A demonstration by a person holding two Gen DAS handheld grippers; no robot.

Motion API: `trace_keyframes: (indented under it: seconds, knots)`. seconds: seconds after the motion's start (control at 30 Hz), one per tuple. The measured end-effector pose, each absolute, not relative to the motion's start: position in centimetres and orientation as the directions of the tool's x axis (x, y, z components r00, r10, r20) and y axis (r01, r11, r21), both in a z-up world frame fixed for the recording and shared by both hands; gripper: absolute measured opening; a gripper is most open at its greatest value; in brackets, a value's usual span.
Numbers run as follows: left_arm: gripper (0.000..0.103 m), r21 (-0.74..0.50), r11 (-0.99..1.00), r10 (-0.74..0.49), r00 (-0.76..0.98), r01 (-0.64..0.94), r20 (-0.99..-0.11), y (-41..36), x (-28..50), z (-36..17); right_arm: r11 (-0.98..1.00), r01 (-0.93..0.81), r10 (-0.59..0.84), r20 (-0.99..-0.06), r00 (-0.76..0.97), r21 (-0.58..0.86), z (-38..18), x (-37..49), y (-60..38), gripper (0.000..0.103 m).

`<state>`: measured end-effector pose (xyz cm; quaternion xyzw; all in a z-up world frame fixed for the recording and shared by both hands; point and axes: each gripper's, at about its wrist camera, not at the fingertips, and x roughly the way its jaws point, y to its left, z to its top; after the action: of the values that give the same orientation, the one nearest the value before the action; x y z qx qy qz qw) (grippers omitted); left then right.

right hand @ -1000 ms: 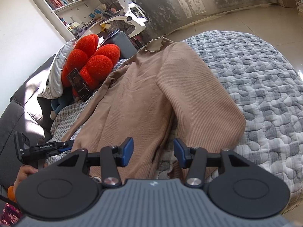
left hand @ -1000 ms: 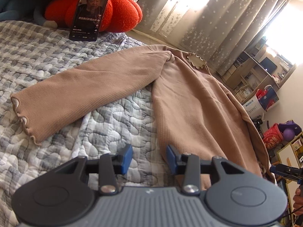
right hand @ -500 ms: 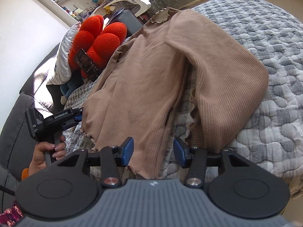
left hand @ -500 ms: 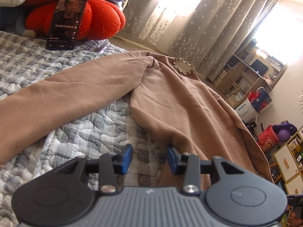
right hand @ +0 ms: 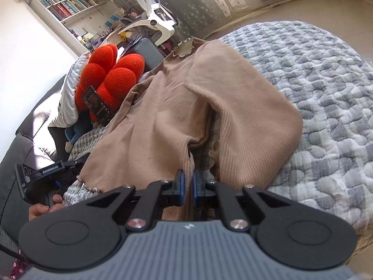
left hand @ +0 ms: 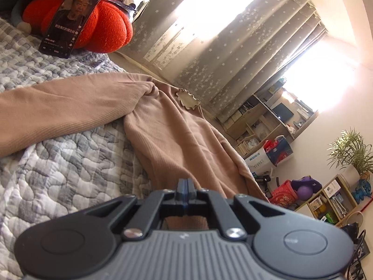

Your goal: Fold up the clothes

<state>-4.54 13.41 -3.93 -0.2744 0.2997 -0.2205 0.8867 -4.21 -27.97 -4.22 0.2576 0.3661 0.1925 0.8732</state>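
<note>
Both grippers have closed since a moment ago: the left gripper (left hand: 185, 187) has its blue pads pressed together on the sweater (left hand: 177, 144) hem, and the right gripper (right hand: 187, 187) is nearly shut, pinching the hem's other corner. It lies spread on the quilted bed (right hand: 326, 88), a phone (left hand: 70, 36) propped against the red cushion (left hand: 109, 25); its writing is too small to read.

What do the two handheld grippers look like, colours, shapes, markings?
Both match: the left gripper and right gripper have a ribbed grey body with a small white logo, black linkage arms on silver pivot screws, two round black side discs, and blue finger pads. The right view shows white lettering on the left unit's side, and the bare hand gripping it.
</note>
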Motion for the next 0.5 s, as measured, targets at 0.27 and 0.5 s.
trace_keyframes:
  seconds: [0.27,0.5]
  knots:
    - [0.019,-0.516,0.837,-0.468,0.731,0.185,-0.496,15.2,-5.1,-3.2,0.834,-0.106,0.448,-0.552,0.703,0.541,-3.2,-3.2,-29.6,0.008]
    - [0.046,-0.567,0.815,-0.491,0.664,0.12,-0.564,15.7,-4.3,-5.8,0.881,-0.057,0.352,-0.57,0.743,0.469,-3.0,-1.6,-30.2,0.007]
